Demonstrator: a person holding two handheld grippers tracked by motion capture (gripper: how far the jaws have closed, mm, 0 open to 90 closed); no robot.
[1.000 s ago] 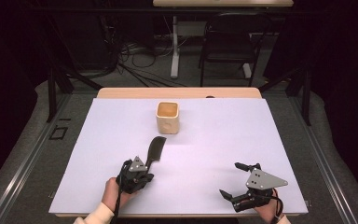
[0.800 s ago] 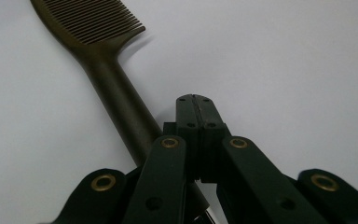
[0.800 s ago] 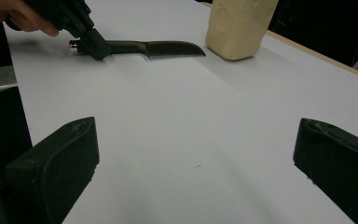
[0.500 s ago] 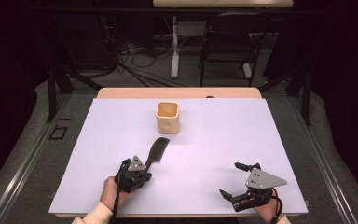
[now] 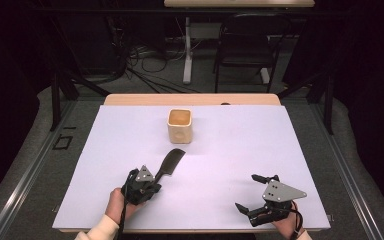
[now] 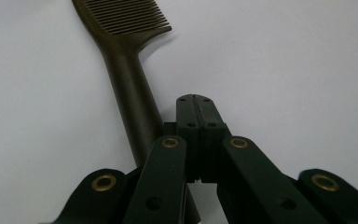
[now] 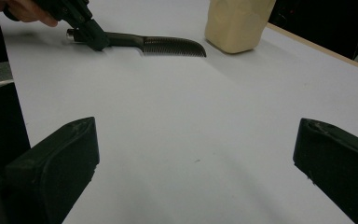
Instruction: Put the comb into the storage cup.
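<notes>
- Comb (image 5: 169, 163) lies near-left of centre on the desk (image 5: 240, 145), teeth end toward the cup (image 5: 181, 125), well apart from it.
- Left tongs (image 5: 150, 186) are pressed together at the comb's handle end, beside it.
- Right tongs (image 5: 254, 192) stand apart over bare desk near the near-right edge, with open room between.
- Left gripper view shows the comb's fine teeth (image 6: 130, 18).
- Nothing has shifted since the earlier frames.
</notes>
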